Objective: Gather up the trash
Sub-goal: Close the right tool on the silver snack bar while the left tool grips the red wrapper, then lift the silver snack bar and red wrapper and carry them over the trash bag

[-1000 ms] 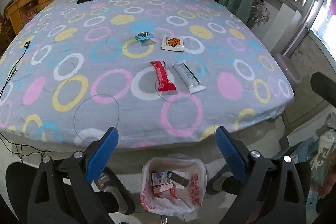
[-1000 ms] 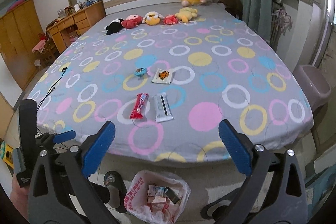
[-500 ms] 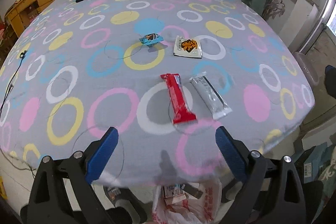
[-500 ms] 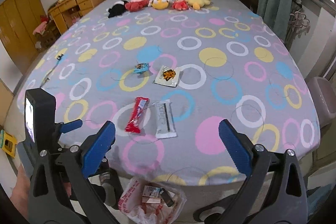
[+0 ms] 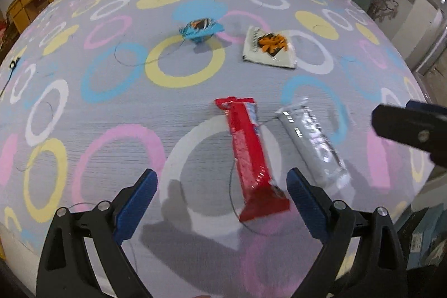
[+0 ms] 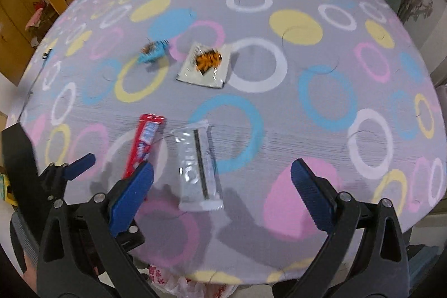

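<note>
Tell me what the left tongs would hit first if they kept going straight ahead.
Probably the red wrapper: it lies on the bedsheet between the open left tongs, its near end closest to the right finger. Depth is uncertain through the fisheye.

Red wrapper [image 5: 248,155], silver wrapper [image 5: 314,145]: flat, side by side, near bed edge. Blue wrapper [image 5: 200,28], crumpled; white-orange packet [image 5: 269,50], flat: farther.
</note>
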The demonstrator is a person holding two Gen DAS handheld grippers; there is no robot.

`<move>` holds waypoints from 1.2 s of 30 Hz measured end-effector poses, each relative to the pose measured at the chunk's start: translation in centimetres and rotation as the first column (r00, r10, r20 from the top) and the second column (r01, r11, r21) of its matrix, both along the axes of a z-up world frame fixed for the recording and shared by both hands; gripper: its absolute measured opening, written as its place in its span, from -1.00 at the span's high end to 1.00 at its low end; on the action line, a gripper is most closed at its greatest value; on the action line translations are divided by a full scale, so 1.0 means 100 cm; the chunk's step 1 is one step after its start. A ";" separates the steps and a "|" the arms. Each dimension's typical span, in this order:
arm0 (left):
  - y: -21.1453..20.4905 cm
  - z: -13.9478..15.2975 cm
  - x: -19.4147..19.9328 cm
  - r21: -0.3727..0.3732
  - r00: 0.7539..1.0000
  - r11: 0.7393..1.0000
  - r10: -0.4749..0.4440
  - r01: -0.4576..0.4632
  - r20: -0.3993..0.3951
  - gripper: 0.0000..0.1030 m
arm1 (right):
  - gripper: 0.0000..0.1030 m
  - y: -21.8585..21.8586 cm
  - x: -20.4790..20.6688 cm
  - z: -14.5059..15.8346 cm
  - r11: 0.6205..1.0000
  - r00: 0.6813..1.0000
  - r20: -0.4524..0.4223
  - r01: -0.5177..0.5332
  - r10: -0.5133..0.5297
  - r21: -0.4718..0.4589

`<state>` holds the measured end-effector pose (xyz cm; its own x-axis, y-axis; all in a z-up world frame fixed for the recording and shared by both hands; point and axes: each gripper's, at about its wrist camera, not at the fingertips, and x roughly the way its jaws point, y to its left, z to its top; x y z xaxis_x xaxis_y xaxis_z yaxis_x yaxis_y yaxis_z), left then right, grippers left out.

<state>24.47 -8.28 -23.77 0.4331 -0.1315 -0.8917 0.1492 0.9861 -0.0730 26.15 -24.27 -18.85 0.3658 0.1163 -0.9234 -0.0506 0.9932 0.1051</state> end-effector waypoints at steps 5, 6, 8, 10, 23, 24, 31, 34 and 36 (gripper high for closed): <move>-0.003 -0.014 0.011 -0.024 1.000 1.000 0.001 -0.002 -0.022 -0.77 | -0.87 0.002 0.023 -0.028 1.000 0.998 -0.059 0.012 -0.011 0.013; -0.004 -0.015 0.012 -0.023 1.000 1.000 -0.002 0.001 -0.020 -0.77 | -0.87 0.003 0.027 -0.034 1.000 0.997 -0.071 0.014 -0.013 0.022; -0.005 -0.018 0.013 -0.012 1.000 1.000 0.005 -0.005 -0.006 -0.77 | -0.87 0.008 0.032 -0.042 0.999 0.996 -0.091 0.010 -0.007 0.032; -0.005 -0.019 0.014 -0.018 1.000 1.000 0.013 -0.013 0.012 -0.77 | -0.87 0.013 0.036 -0.053 1.000 0.994 -0.113 0.009 -0.006 0.028; 0.001 -0.016 0.010 0.006 0.997 0.999 0.041 -0.042 0.072 0.70 | 0.02 0.032 0.036 -0.070 0.997 0.994 -0.113 0.001 -0.010 -0.083; 0.002 -0.016 0.011 -0.004 0.997 0.999 0.045 -0.045 0.065 0.70 | 0.25 0.033 0.036 -0.068 0.997 0.994 -0.107 -0.002 -0.007 -0.080; 0.005 -0.016 0.010 -0.017 0.997 0.999 0.045 -0.044 0.063 0.72 | 0.27 0.038 0.031 -0.068 0.996 0.995 -0.098 0.004 -0.013 -0.093; 0.005 -0.015 0.010 -0.023 0.997 0.999 0.047 -0.045 0.059 0.72 | 0.27 0.041 0.027 -0.068 0.995 0.995 -0.097 0.000 -0.010 -0.099; 0.004 -0.014 0.009 -0.018 0.997 0.999 0.043 -0.042 0.061 0.72 | 0.27 0.039 0.026 -0.070 0.995 0.995 -0.098 0.001 -0.010 -0.096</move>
